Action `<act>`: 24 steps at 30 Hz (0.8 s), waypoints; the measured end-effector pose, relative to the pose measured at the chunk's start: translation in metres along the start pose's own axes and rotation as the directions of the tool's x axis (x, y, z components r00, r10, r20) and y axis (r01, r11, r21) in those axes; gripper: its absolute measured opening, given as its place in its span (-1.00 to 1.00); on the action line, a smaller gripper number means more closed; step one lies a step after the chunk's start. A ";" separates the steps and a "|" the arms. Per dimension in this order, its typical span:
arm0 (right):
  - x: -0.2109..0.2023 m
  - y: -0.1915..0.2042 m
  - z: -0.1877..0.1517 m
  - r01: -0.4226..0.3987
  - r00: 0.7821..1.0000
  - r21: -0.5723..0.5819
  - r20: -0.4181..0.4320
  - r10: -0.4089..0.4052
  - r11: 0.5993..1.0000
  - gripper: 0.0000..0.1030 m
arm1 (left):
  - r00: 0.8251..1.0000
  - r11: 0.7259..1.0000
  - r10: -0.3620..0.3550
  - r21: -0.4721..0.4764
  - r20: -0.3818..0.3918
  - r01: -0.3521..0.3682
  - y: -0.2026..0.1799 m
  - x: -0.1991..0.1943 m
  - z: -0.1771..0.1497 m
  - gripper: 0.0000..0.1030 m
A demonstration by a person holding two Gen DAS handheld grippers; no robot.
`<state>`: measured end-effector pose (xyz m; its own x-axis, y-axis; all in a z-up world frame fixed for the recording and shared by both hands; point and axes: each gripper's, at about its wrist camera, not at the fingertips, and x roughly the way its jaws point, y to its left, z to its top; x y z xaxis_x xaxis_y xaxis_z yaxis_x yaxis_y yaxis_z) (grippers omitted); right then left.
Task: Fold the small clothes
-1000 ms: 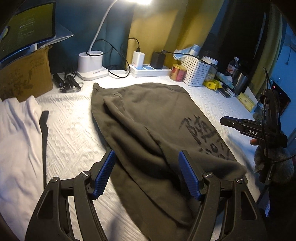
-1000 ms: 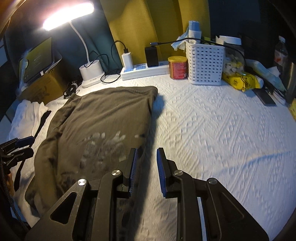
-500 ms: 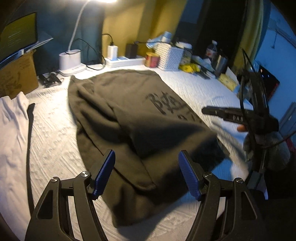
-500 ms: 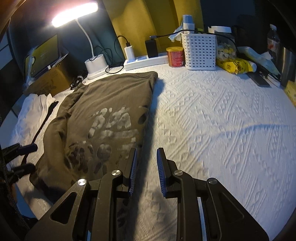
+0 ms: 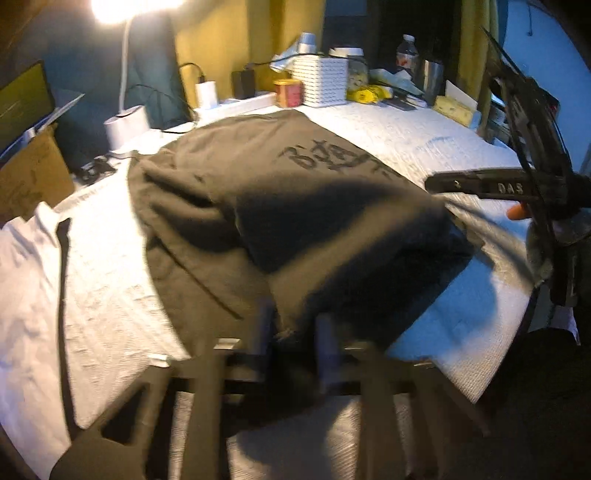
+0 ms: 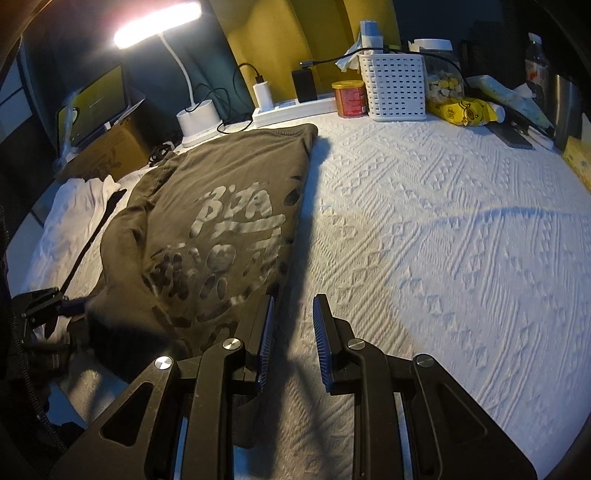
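Olive-brown printed cotton shirt (image 5: pixel 258 206) spreads toward twelve o'clock from the left gripper (image 5: pixel 291 343), whose jaws have just been closing on its near hem; the right gripper (image 6: pixel 291 332), at the shirt's three o'clock edge, stands slightly parted, empty.

L wrist cam low, near shirt (image 5: pixel 295 206), R cam alongside, both share shirt, lamp (image 6: pixel 159 22).

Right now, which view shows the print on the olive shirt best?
The right wrist view: the print reads sharp and nearly whole on the olive shirt. The left wrist view is blurred, showing only its top letters.
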<state>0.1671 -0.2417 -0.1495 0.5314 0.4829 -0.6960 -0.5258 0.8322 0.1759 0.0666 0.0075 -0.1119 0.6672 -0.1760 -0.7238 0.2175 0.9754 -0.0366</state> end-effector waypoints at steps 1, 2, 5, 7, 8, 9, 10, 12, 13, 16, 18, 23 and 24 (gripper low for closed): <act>0.000 0.001 0.000 -0.001 1.000 0.000 0.000 0.001 1.000 -0.54 | 1.000 1.000 0.006 -0.009 0.014 -0.006 0.004 -0.005 0.000 -0.86; 0.000 0.001 -0.001 -0.003 1.000 -0.001 -0.001 0.003 1.000 -0.54 | 0.999 0.999 0.034 -0.011 0.030 -0.033 0.006 -0.012 0.000 -0.86; -0.001 0.006 -0.004 -0.006 1.000 -0.005 -0.005 0.006 1.000 -0.54 | 0.997 0.998 0.065 -0.024 0.052 -0.063 0.017 -0.034 -0.004 -0.86; -0.002 0.009 -0.007 -0.006 1.000 -0.011 -0.011 0.006 1.000 -0.54 | 0.996 0.997 0.069 -0.027 0.048 -0.067 0.021 -0.044 -0.008 -0.86; -0.003 0.012 -0.009 -0.010 1.000 -0.017 -0.016 0.010 1.000 -0.54 | 0.997 0.997 0.068 -0.027 0.043 -0.066 0.023 -0.049 -0.011 -0.86; -0.003 0.015 -0.011 -0.011 1.000 -0.023 -0.020 0.011 1.000 -0.54 | 0.997 0.998 0.065 -0.027 0.036 -0.064 0.023 -0.051 -0.014 -0.86; -0.003 0.017 -0.013 -0.012 1.000 -0.029 -0.024 0.012 1.000 -0.54 | 0.998 0.998 0.065 -0.029 0.028 -0.064 0.024 -0.052 -0.018 -0.86; -0.004 0.022 -0.017 -0.014 0.999 -0.040 -0.033 0.013 0.999 -0.54 | 0.998 0.998 0.059 -0.027 0.001 -0.059 0.023 -0.048 -0.026 -0.86; -0.004 0.023 -0.018 -0.015 0.999 -0.043 -0.035 0.013 0.999 -0.54 | 0.998 0.998 0.055 -0.034 -0.009 -0.055 0.023 -0.044 -0.028 -0.86; -0.006 0.027 -0.025 -0.018 0.999 -0.049 -0.046 0.016 0.999 -0.54 | 0.998 0.998 0.031 -0.054 -0.050 -0.034 0.024 -0.034 -0.036 -0.84; -0.008 0.028 -0.028 -0.019 0.999 -0.048 -0.050 0.017 0.999 -0.54 | 0.998 0.996 0.017 -0.084 -0.054 -0.021 0.026 -0.034 -0.035 -0.80; -0.010 0.029 -0.038 -0.024 0.998 -0.034 -0.060 0.022 0.999 -0.54 | 0.999 0.992 -0.021 -0.122 -0.033 0.017 0.033 -0.044 -0.034 0.11; -0.011 0.030 -0.039 -0.026 0.998 -0.032 -0.061 0.024 0.999 -0.54 | 0.999 0.991 -0.040 -0.128 -0.017 0.038 0.034 -0.048 -0.033 0.28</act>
<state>0.1196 -0.2325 -0.1638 0.4771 0.4850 -0.7329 -0.5603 0.8103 0.1714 0.0183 0.0530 -0.1014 0.6460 -0.2129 -0.7330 0.1495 0.9770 -0.1521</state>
